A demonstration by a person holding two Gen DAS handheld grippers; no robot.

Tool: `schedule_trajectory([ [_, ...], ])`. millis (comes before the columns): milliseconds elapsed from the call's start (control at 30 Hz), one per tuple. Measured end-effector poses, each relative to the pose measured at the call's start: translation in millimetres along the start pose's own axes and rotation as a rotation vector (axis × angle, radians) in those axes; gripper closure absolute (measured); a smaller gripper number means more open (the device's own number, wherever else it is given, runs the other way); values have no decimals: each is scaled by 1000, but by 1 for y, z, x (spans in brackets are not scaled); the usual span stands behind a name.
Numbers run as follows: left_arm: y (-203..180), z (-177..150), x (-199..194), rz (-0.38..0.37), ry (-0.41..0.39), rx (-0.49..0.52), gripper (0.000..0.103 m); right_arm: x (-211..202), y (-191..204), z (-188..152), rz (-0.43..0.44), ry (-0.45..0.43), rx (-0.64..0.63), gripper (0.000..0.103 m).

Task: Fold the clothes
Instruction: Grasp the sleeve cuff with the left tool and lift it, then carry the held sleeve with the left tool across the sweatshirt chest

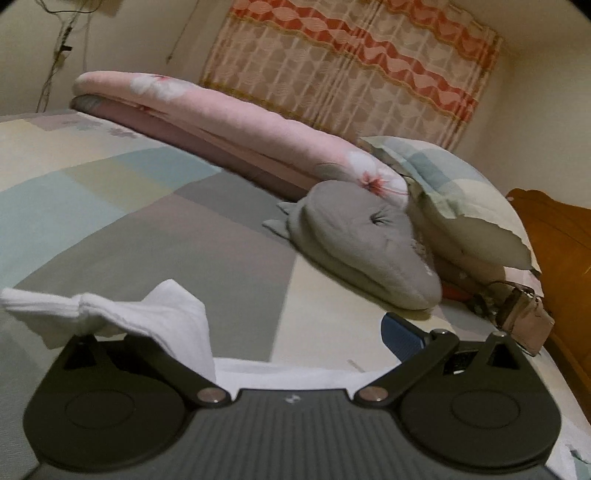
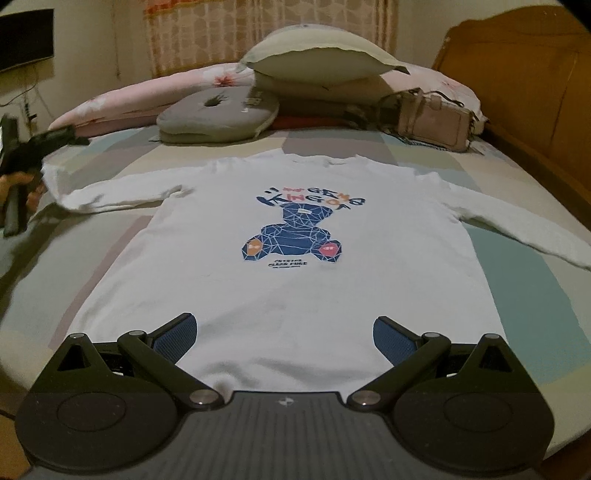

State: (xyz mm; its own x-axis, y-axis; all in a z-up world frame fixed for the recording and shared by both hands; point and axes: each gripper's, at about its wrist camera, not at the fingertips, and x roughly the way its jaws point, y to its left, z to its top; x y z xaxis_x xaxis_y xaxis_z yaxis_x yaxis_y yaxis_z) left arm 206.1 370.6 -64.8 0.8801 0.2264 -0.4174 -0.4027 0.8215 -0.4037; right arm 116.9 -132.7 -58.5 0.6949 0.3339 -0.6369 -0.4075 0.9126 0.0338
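Fingers: left (image 1: 236, 332) spread, sleeve (image 1: 110, 314) draped | right (image 2: 284, 332) spread over shirt (image 2: 288, 288) hem

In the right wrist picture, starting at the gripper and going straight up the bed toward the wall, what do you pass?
Right gripper, open over the hem → white long-sleeved shirt → its blue bear print → shirt collar → stacked pillows → curtain.
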Motion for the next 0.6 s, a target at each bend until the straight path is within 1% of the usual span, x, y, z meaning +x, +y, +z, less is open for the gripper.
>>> schedule_trajectory([
  [100,-18,5,0,-13,3,27,1,-3,-3,-1,11,4,0,0],
  [200,-37,10,0,-38,9,52,1,-4,-6,0,10,29,-3,0],
  [400,-77,17,0,-62,20,96,1,-10,-12,-2,25,59,-14,0],
  [533,-100,20,2,-76,51,100,1,-14,-16,-6,34,65,-24,0],
  [600,-113,20,3,-81,69,120,1,-16,-18,-8,40,68,-26,0],
])
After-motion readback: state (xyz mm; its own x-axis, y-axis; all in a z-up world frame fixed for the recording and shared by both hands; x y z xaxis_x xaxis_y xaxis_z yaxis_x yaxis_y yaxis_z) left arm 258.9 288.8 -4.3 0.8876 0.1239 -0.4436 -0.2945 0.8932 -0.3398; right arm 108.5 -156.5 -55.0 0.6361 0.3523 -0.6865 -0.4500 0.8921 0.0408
